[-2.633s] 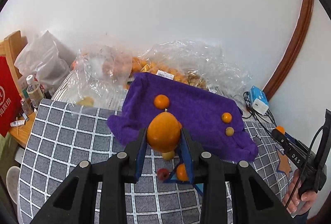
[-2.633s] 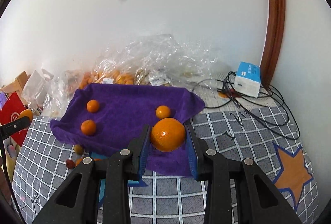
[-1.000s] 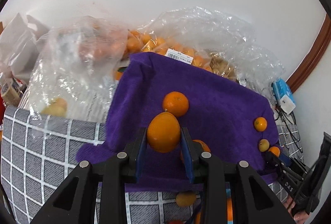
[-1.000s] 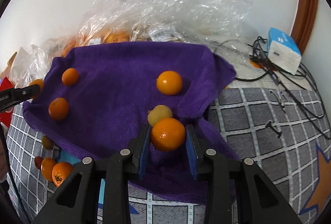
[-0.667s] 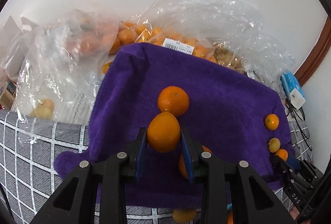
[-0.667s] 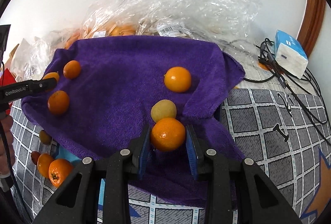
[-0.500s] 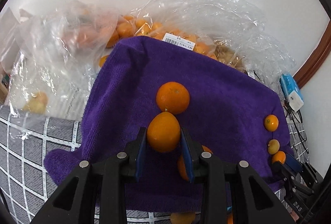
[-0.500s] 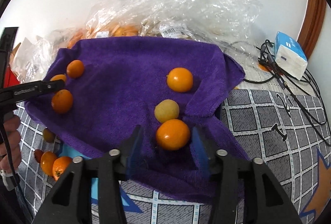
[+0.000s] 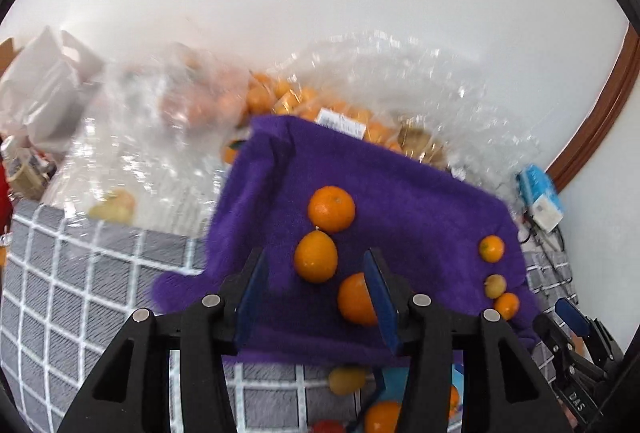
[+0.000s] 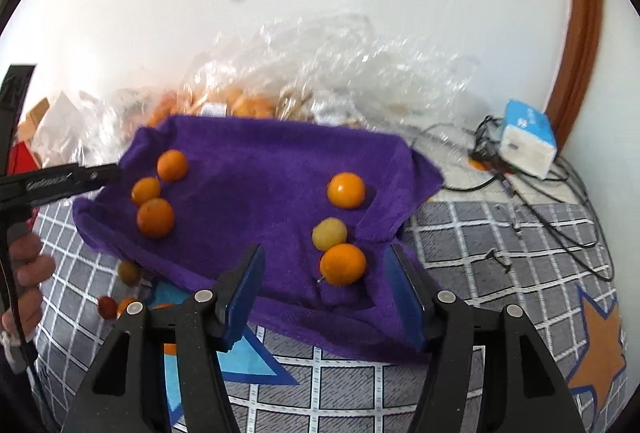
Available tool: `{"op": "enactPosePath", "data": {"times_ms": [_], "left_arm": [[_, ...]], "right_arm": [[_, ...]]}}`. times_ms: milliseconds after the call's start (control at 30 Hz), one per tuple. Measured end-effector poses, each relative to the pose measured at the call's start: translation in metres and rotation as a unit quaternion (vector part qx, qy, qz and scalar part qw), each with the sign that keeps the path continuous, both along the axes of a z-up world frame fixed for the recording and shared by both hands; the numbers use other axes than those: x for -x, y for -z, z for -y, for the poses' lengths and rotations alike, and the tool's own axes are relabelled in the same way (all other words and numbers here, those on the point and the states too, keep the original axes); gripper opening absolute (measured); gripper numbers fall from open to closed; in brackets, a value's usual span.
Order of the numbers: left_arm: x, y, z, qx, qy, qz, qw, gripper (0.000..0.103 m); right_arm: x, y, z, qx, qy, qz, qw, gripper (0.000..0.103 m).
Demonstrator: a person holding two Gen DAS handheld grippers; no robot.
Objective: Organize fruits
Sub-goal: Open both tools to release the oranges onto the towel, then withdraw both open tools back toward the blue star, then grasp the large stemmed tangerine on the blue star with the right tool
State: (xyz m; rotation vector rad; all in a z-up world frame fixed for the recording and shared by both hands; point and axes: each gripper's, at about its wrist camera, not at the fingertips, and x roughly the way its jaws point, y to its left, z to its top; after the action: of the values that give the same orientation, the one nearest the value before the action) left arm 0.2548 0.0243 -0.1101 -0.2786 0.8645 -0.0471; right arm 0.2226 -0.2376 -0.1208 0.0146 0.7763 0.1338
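A purple towel (image 9: 400,201) lies on the checked table, also in the right wrist view (image 10: 256,193). My left gripper (image 9: 316,297) is open; an orange (image 9: 316,256) rests on the towel between its jaws, below another orange (image 9: 331,208) and beside a third (image 9: 354,299). My right gripper (image 10: 326,291) is open; an orange (image 10: 343,264) lies on the towel between its jaws, next to a yellowish fruit (image 10: 329,233) and an orange (image 10: 346,190). Three oranges (image 10: 155,217) sit at the towel's left end by the left gripper's tip.
Clear plastic bags of oranges (image 9: 280,101) lie behind the towel against the wall. Loose fruits (image 9: 346,379) sit on the checked tablecloth (image 9: 80,273) in front of the towel, also in the right wrist view (image 10: 129,271). A blue-white box (image 10: 527,139) and cables (image 10: 560,201) lie at right.
Both grippers opened and let go of their oranges, which now rest on the towel. Both grippers pulled back and up from the towel.
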Motion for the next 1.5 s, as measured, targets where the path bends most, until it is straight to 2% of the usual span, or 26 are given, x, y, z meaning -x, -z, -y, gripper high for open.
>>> {"op": "enactPosePath", "data": {"times_ms": [100,167,300,400,533,600,767,1100,1233,1433,1500], "left_arm": [[0.018,-0.010,-0.007,-0.007,-0.001,0.008,0.9999,0.047],[0.030,-0.014,-0.008,-0.035,-0.008,0.011,0.9993,0.047],[0.054,-0.019,-0.022,-0.027,-0.006,0.017,0.9995,0.046],[0.071,-0.021,-0.026,-0.043,0.000,0.030,0.9986,0.046],[0.089,-0.020,-0.037,-0.040,0.006,0.027,0.9988,0.046],[0.096,-0.016,-0.043,-0.034,0.004,0.024,0.9991,0.046],[0.116,-0.007,-0.062,-0.032,-0.006,0.027,0.9991,0.046],[0.134,0.025,-0.091,-0.023,-0.018,-0.003,0.9996,0.046],[0.138,0.035,-0.093,-0.026,-0.015,-0.012,0.9995,0.046],[0.136,0.052,-0.092,-0.027,-0.022,-0.035,0.9988,0.046],[0.136,0.056,-0.093,-0.031,-0.026,-0.039,0.9984,0.046]], "right_arm": [[0.011,-0.011,-0.001,-0.003,0.011,0.018,1.000,0.061],[0.017,-0.014,-0.003,-0.006,0.011,0.017,1.000,0.061],[0.026,-0.015,-0.008,-0.020,-0.004,-0.002,1.000,0.061],[0.034,-0.013,-0.010,-0.045,-0.020,-0.012,0.999,0.061],[0.044,-0.008,-0.018,-0.044,-0.022,-0.023,0.999,0.061],[0.049,-0.005,-0.023,-0.044,-0.026,-0.026,0.998,0.060],[0.057,0.005,-0.046,-0.027,-0.043,-0.023,0.998,0.051],[0.051,0.037,-0.090,-0.026,-0.088,-0.051,0.994,0.051],[0.044,0.047,-0.102,0.010,-0.081,-0.054,0.995,0.051],[0.037,0.057,-0.110,0.021,-0.081,-0.065,0.994,0.051],[0.037,0.059,-0.111,0.022,-0.083,-0.067,0.994,0.046]]}}
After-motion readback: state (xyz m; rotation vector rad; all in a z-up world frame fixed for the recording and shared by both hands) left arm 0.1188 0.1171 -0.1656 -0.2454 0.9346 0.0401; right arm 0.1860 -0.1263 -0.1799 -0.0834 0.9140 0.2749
